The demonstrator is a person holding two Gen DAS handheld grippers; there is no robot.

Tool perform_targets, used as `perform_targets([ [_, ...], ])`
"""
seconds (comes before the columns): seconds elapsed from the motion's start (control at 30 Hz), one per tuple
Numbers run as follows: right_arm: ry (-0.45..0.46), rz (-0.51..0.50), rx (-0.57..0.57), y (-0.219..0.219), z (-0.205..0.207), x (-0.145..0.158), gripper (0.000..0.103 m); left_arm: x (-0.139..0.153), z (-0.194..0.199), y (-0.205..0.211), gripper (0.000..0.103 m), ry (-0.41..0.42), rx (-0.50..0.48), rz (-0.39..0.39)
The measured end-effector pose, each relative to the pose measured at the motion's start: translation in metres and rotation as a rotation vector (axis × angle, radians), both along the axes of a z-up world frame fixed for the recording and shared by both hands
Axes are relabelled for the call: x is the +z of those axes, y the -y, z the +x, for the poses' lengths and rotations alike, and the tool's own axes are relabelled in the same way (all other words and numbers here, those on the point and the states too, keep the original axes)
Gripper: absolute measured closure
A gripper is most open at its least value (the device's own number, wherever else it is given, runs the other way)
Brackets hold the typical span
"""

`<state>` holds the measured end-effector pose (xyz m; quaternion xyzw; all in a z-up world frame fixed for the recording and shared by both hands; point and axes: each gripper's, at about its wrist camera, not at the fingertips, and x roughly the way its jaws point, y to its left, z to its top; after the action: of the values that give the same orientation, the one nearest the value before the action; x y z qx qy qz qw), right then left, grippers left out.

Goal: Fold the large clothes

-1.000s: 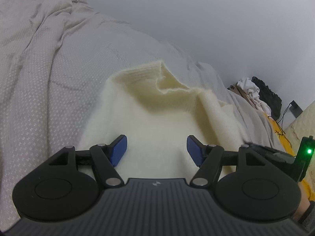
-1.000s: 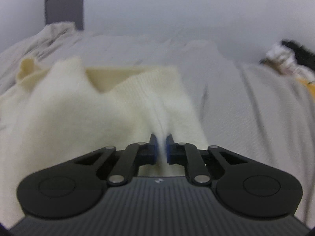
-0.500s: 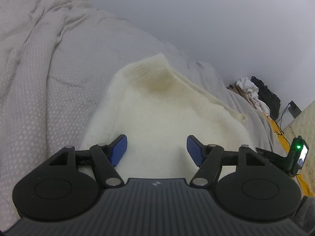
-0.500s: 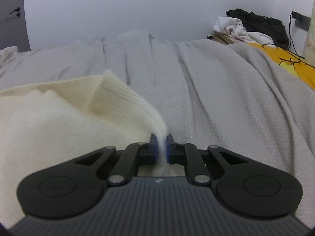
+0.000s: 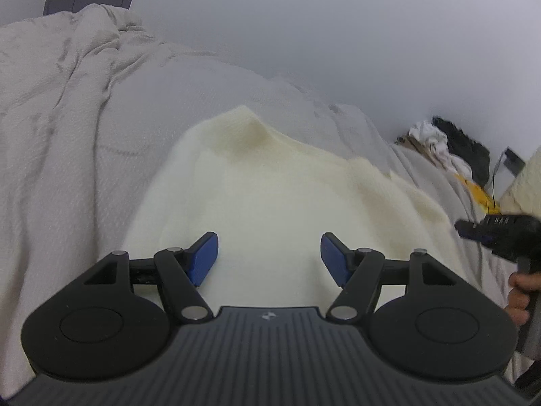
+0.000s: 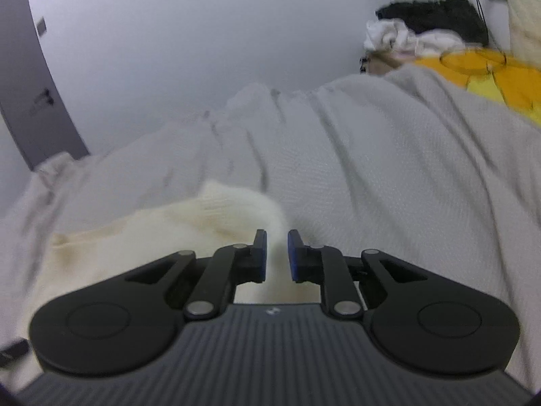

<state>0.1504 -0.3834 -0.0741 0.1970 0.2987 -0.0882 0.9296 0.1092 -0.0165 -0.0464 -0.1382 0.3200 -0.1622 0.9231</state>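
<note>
Left edge, left wrist view: a grey bedspread [image 5: 77, 155] with a fine woven dot texture lies rumpled in soft ridges over the bed, with a dark panel behind it against a plain wall.

Centre: a cream knit sweater [image 5: 277, 203], thick and fuzzy, lies on the bedspread in a rounded slab with a ribbed edge peaking at its far end. Judged from its compact outline, one fold is already laid over.

The left tongs [image 5: 269, 257] hover over the sweater's near part, jaws standing wide apart with nothing between the blue pads; only knit shows below the gap. They look parked there to steady or pick up the near hem next, though that is a guess.

Right side: the right tongs [image 6: 277, 253] sit at the sweater's right edge [image 6: 236, 209]. Their jaws have just been opening to a narrow gap; a strip of cream knit lies in the gap, and the pads no longer appear to press it. This reads as a release after carrying that edge across.

Far right: a person's hand [image 5: 520, 291] grips the right tool's handle. Beyond the bed, a heap of white and black clothes [image 6: 422, 30] and a yellow cloth [image 6: 490, 71].
</note>
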Motion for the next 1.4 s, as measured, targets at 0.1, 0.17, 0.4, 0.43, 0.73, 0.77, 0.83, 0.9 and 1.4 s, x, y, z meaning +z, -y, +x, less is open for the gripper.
perform_targets([
  [0.1, 0.011, 0.055, 0.032, -0.014, -0.027, 0.003, 0.086, 0.004, -0.027, 0.007, 0.031, 0.017, 0.011, 0.039],
  [0.17, 0.007, 0.087, 0.069, -0.023, -0.038, 0.003, 0.086, 0.009, -0.041, 0.012, 0.031, 0.03, 0.016, 0.049],
  [0.4, 0.034, 0.174, 0.175, -0.038, -0.079, 0.019, 0.086, 0.023, -0.095, 0.013, 0.031, 0.039, 0.031, 0.024],
  [0.43, 0.035, 0.211, 0.184, -0.037, -0.085, 0.02, 0.085, 0.024, -0.102, 0.013, 0.031, 0.032, 0.035, 0.011],
  [0.73, 0.028, 0.537, 0.228, -0.032, -0.129, 0.013, 0.017, 0.009, -0.133, 0.004, 0.025, -0.142, 0.063, -0.229],
  [0.77, 0.015, 0.619, 0.205, -0.026, -0.13, 0.007, 0.017, 0.001, -0.134, 0.002, 0.024, -0.177, 0.069, -0.292],
  [0.83, -0.015, 0.744, 0.142, -0.015, -0.131, -0.004, 0.016, -0.016, -0.132, 0.001, 0.024, -0.256, 0.088, -0.39],
  [0.9, -0.043, 0.827, 0.052, -0.004, -0.134, -0.017, 0.013, -0.029, -0.129, 0.003, 0.024, -0.316, 0.082, -0.443],
  [1.4, -0.169, 0.946, -0.099, -0.024, -0.113, -0.082, 0.024, -0.089, -0.107, -0.045, 0.036, -0.378, 0.336, -0.829],
])
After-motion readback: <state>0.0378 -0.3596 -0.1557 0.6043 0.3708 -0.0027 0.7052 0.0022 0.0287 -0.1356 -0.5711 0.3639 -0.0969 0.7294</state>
